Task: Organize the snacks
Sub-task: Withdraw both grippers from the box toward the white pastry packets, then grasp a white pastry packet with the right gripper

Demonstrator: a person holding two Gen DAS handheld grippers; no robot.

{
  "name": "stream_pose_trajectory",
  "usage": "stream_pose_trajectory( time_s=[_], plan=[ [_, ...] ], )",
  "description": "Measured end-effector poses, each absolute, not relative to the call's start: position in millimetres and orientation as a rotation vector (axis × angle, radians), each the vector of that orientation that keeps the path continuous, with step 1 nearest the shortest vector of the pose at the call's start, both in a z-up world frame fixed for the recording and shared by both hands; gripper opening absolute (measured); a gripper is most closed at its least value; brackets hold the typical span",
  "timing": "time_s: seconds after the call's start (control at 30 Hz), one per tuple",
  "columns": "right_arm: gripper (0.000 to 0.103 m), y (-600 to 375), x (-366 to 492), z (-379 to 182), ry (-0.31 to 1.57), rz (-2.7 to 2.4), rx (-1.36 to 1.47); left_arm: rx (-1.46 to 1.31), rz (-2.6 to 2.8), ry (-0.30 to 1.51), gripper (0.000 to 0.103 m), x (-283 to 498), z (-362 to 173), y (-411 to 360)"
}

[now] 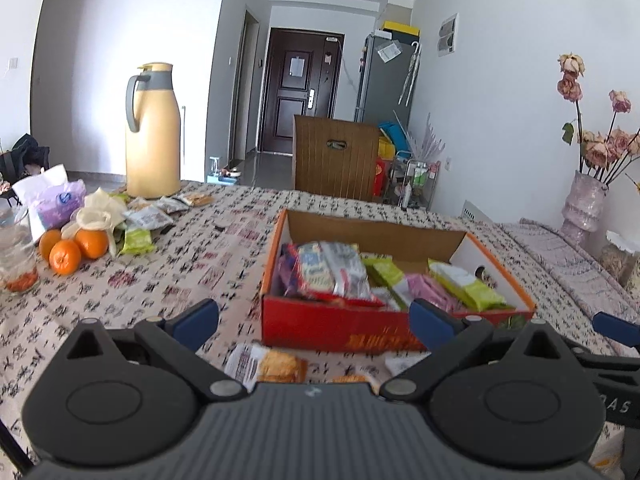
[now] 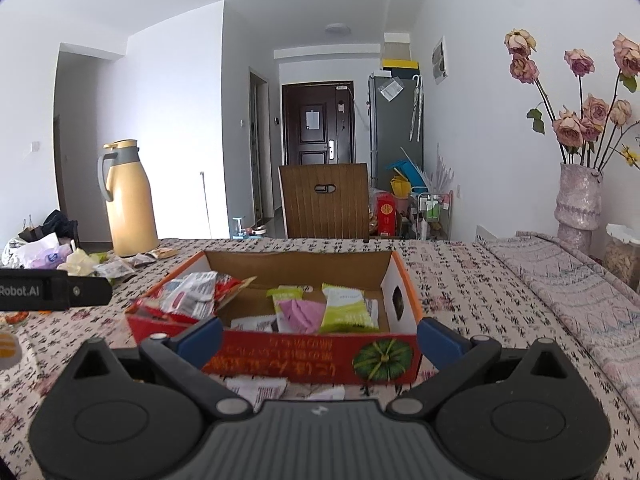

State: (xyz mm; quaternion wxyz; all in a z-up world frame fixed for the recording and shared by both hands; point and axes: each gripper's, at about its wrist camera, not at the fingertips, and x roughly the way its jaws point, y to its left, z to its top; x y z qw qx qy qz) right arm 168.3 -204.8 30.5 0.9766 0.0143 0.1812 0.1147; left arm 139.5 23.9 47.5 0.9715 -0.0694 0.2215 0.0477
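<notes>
A red-and-orange cardboard box (image 1: 340,330) sits on the patterned tablecloth, holding several snack packets: red-and-silver ones (image 1: 332,274) at its left, green (image 1: 466,284) and pink (image 1: 430,290) at its right. My left gripper (image 1: 314,322) is open, empty, just short of the box's near wall. An orange cracker packet (image 1: 266,366) lies on the cloth below it. In the right wrist view the same box (image 2: 304,358) lies straight ahead, and my right gripper (image 2: 320,338) is open and empty at its near wall. White packets (image 2: 256,390) lie in front of the box. More loose snacks (image 1: 150,216) lie far left.
A yellow thermos jug (image 1: 152,132) stands at the table's far left, with oranges (image 1: 72,250), a tissue pack (image 1: 56,204) and a glass (image 1: 16,256) nearby. A vase of dried roses (image 2: 578,200) stands at the right. A wooden chair (image 2: 324,200) is behind the table.
</notes>
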Motion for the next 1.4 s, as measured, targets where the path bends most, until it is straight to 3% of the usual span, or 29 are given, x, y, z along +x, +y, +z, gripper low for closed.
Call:
stream_pose_trajectory(
  time_s=[0.53,1.4],
  plan=[
    [0.103,-211.1,119.0,-4.3,0.448,0.208,0.021,-0.135,0.083,0.552,0.103,88.7,-4.6,35.4],
    [0.1,-159.2,118.8,-59.2,0.613,0.256,-0.078,-0.148,0.056,0.625,0.103,80.4,-28.9,44.7]
  ],
)
